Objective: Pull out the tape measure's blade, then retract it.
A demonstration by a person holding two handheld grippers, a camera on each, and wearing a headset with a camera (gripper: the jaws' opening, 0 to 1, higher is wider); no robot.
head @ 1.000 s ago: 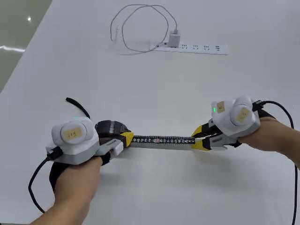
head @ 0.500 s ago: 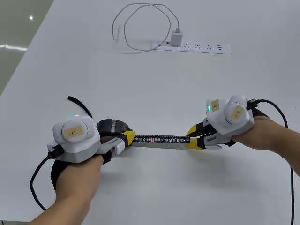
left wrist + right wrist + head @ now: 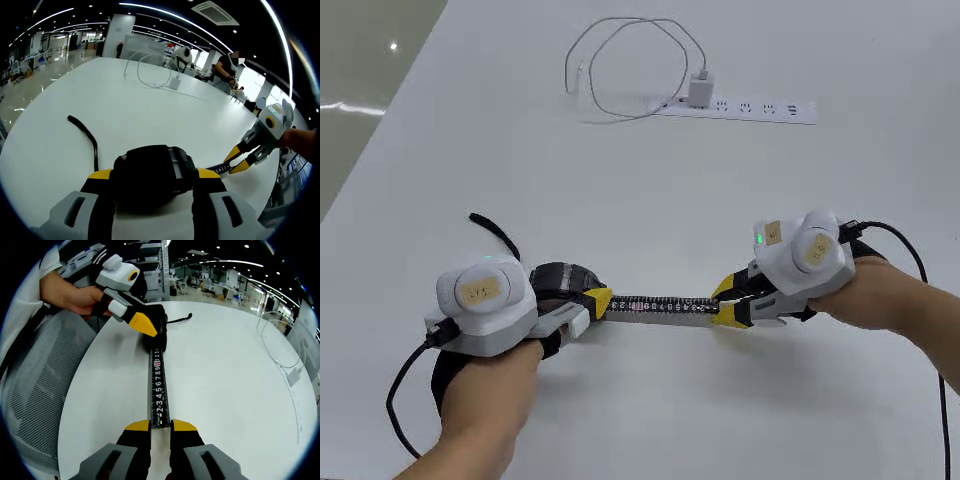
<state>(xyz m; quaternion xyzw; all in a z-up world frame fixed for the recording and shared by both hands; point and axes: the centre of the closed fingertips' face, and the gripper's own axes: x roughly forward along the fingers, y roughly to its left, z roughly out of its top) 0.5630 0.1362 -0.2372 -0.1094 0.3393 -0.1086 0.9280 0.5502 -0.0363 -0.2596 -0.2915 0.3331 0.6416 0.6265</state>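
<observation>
Right gripper (image 3: 723, 303) moved inward; black numbered metal blade (image 3: 660, 304) is shorter, its tip pinched in right jaws. Left gripper (image 3: 582, 306) jaws clamp black round tape measure case (image 3: 558, 278), centre-left on white tabletop (image 3: 640, 190). Pull-out looks done, retraction partway.

You have bare counter (image 3: 650, 200) across mid-frame. A power strip (image 3: 760, 108) and looped white cable (image 3: 620, 116) sit at the top, a black strap (image 3: 494, 232) at left, the stretched blade (image 3: 660, 304) low centre.
</observation>
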